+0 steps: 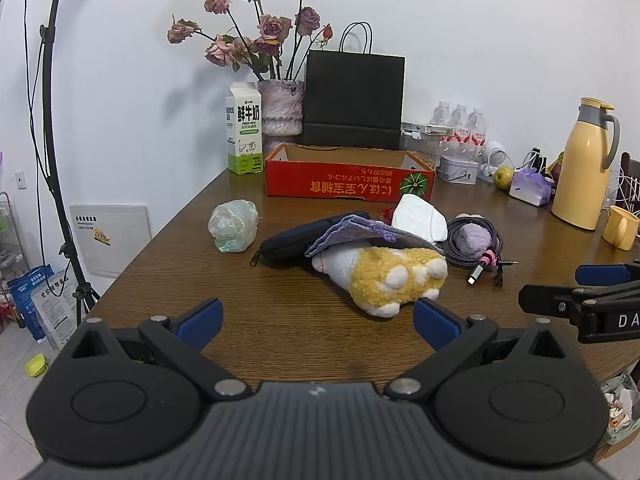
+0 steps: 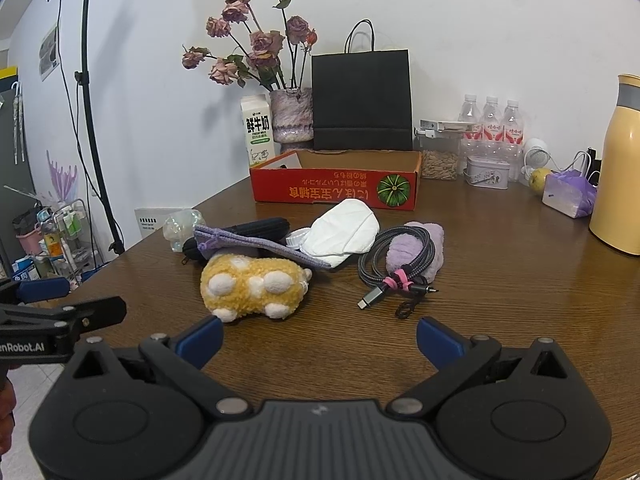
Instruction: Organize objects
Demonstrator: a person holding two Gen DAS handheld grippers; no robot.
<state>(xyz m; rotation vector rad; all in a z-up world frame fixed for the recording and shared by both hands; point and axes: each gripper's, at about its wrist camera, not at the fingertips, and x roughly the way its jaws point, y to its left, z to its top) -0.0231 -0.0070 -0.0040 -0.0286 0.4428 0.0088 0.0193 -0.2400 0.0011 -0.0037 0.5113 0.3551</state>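
Note:
A pile lies mid-table: a yellow-and-white plush toy (image 1: 384, 276) (image 2: 252, 282), a purple drawstring pouch (image 1: 352, 234) (image 2: 248, 240), a black zip case (image 1: 296, 240), a white mask (image 1: 420, 220) (image 2: 344, 234), a coiled braided cable (image 1: 476, 254) (image 2: 396, 264) around a lilac fluffy item (image 2: 420, 246), and a crumpled clear bag (image 1: 234, 226). An open red cardboard box (image 1: 348, 182) (image 2: 336, 190) stands behind. My left gripper (image 1: 318, 320) is open and empty, just short of the plush. My right gripper (image 2: 320, 338) is open and empty, in front of the plush and cable.
Along the wall stand a milk carton (image 1: 244, 128), a vase of dried roses (image 1: 280, 108), a black paper bag (image 1: 354, 100), water bottles (image 2: 492, 120), a tin (image 2: 488, 172) and a yellow thermos (image 1: 586, 164). A yellow mug (image 1: 620, 226) sits at far right. A light stand (image 1: 52, 120) is left.

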